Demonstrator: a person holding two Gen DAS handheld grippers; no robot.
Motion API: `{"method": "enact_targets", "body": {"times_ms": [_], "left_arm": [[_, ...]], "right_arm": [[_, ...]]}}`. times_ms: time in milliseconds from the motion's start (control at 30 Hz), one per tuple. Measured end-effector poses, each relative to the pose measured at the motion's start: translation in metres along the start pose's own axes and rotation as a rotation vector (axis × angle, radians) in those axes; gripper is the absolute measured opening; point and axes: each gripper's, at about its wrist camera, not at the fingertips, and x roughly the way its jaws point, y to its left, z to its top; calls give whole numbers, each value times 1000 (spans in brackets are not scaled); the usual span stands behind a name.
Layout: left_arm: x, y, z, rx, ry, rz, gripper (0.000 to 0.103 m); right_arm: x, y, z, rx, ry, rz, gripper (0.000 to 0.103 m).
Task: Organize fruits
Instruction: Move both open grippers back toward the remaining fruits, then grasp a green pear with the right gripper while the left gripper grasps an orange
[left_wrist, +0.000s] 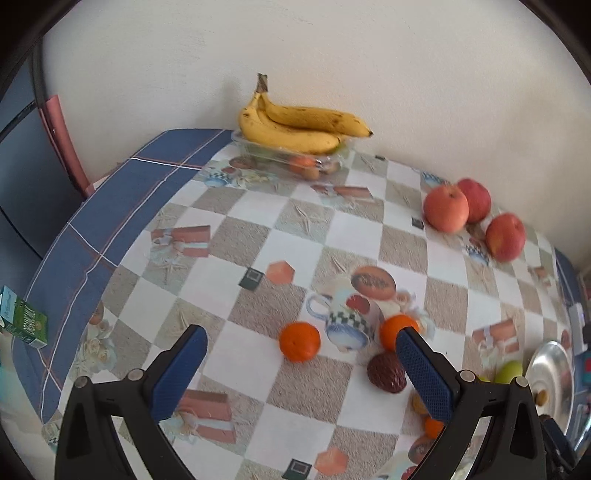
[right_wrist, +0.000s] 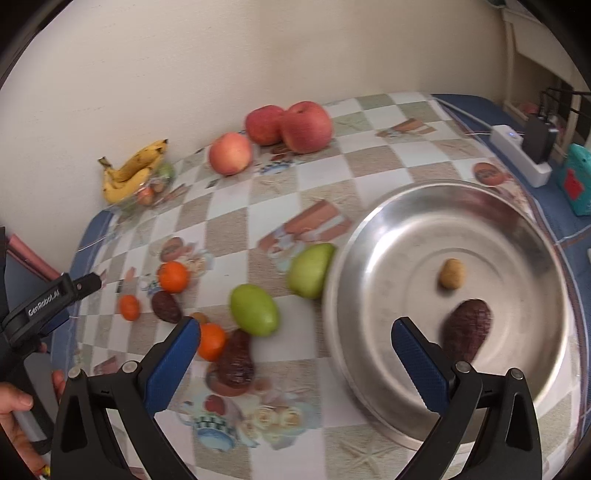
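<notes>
My left gripper (left_wrist: 301, 338) is open and empty above the patterned table, near a tangerine (left_wrist: 299, 341), a second tangerine (left_wrist: 397, 330) and a dark brown fruit (left_wrist: 386, 371). My right gripper (right_wrist: 295, 328) is open and empty at the near left rim of a steel bowl (right_wrist: 369, 258). The bowl holds a dark brown fruit (right_wrist: 467, 328) and a small tan fruit (right_wrist: 451, 273). Two green fruits (right_wrist: 254, 309) (right_wrist: 310, 270), tangerines (right_wrist: 173, 276) (right_wrist: 210, 341) and dark fruits (right_wrist: 166, 306) (right_wrist: 234, 360) lie left of the bowl.
Bananas (left_wrist: 295, 123) lie on a clear tray (left_wrist: 280, 155) by the far wall. Three red apples (left_wrist: 447, 208) sit at the back right. A green carton (left_wrist: 26, 317) is off the table's left edge. A white power strip (right_wrist: 517, 151) lies at the far right.
</notes>
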Motion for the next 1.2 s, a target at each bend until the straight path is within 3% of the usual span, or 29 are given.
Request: {"method": "enact_targets", "body": {"times_ms": [333,400,467,633,733,900,1033,1133,1200], "left_arm": [[1,20,19,-22,-3,-89,103],[4,19,24,-15,-3,-99,103],[9,18,27,-5,8,-105,103],[19,15,32,10,41,-107,103],[22,14,34,-2,41,-125,103],[36,13,26,-16,97,-140,102],[55,11,14,-16,168,-126,90],[68,11,5,-31,212,-125,85],[75,11,0,-39,237,-126,81]], "right_arm": [[17,40,23,-27,20,-11,101],[21,45,26,-31,25,-7,97],[24,50,30,-36,29,-4,86],[31,59,37,-62,36,-2,84],[36,61,38,-71,46,-4,64],[50,59,30,-91,95,-41,64],[64,50,22,-95,136,-79,63],[72,44,17,-80,165,-70,53],[75,44,14,-81,176,-70,51]]}}
